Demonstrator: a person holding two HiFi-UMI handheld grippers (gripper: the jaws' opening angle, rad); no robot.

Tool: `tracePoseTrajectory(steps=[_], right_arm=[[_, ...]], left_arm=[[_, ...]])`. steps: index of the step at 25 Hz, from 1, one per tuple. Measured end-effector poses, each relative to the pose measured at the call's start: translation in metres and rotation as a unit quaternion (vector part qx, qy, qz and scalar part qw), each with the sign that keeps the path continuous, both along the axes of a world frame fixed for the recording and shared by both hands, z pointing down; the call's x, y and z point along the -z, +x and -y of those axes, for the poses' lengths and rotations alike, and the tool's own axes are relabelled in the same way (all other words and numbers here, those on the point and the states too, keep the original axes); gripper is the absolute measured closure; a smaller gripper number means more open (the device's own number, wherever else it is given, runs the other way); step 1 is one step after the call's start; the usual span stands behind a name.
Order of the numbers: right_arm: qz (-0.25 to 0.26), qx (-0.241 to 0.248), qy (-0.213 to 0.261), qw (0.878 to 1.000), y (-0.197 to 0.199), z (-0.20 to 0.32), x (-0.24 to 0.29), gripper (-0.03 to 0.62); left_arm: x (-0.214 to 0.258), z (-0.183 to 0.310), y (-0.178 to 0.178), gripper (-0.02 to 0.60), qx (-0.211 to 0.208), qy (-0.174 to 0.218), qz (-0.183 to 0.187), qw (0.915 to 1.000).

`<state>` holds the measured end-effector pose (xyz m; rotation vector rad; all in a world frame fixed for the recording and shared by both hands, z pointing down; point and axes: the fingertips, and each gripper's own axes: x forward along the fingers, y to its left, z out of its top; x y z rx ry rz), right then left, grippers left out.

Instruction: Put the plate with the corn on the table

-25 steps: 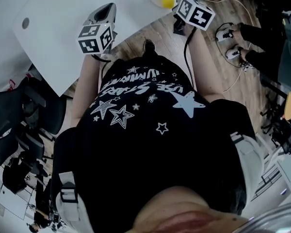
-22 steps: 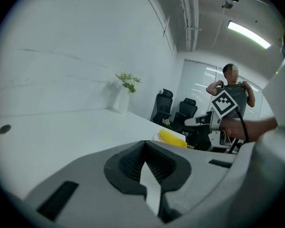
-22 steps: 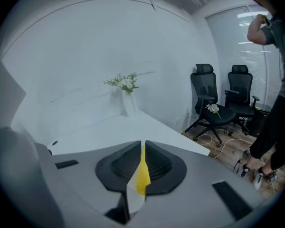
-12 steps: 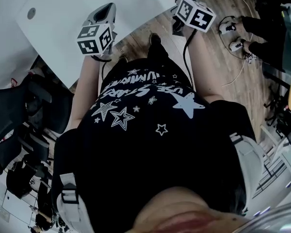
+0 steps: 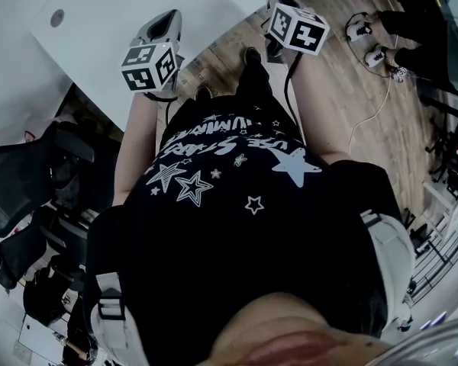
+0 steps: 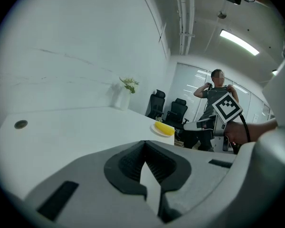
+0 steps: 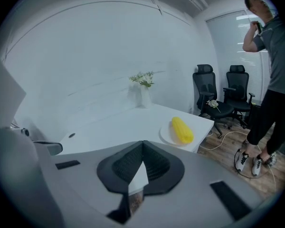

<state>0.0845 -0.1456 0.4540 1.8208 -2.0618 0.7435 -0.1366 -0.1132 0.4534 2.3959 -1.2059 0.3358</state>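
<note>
A yellow corn cob (image 7: 182, 129) lies on a white plate (image 7: 167, 135) near the corner of the white table (image 7: 114, 125). The left gripper view shows the same plate with the corn (image 6: 163, 128) far off at the table's end. My right gripper (image 7: 142, 145) is shut with nothing in it, back from the plate and above the table's edge. My left gripper (image 6: 144, 144) is also shut and empty, over the table's near side. In the head view both grippers (image 5: 166, 23) (image 5: 277, 2) sit at the table's edge, and only a yellow sliver shows at the top.
A person (image 6: 216, 96) stands past the table's far corner, feet beside a white cable (image 7: 228, 136) on the wood floor. Black office chairs (image 7: 206, 91) stand behind the table. A vase of flowers (image 7: 145, 91) is at the table's back edge. More chairs (image 5: 27, 181) are to my left.
The view has drawn back from the table. The plate with the corn, beside my right gripper a second ago, has slid almost out of the head view's top. Both grippers stay level.
</note>
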Motion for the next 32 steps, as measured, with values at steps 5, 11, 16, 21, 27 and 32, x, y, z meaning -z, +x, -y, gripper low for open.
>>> tracePoseTrajectory(steps=[5, 11, 16, 21, 27, 32], right_arm=[[-0.009, -0.006, -0.002, 1.000, -0.022, -0.027, 0.002, 0.588], [-0.010, -0.027, -0.002, 1.000, -0.036, -0.054, 0.003, 0.588], [-0.014, -0.027, -0.007, 1.000, -0.039, -0.071, 0.006, 0.588], [-0.010, -0.024, -0.002, 1.000, -0.038, -0.070, 0.007, 0.588], [0.002, -0.018, -0.005, 1.000, -0.032, -0.081, 0.003, 0.588], [0.007, -0.008, -0.013, 1.000, -0.024, -0.106, 0.001, 0.588]], left_arm=[[0.003, -0.021, -0.017, 0.577, -0.018, 0.003, -0.007, 0.9998], [0.000, -0.037, -0.027, 0.577, -0.039, 0.001, -0.014, 0.9991], [0.002, -0.047, -0.026, 0.577, -0.047, -0.003, -0.021, 0.9987], [0.001, -0.047, -0.020, 0.577, -0.053, -0.002, -0.017, 0.9985], [0.002, -0.060, -0.006, 0.577, -0.058, -0.004, -0.008, 0.9983], [0.004, -0.085, 0.006, 0.577, -0.048, -0.010, -0.002, 0.9988]])
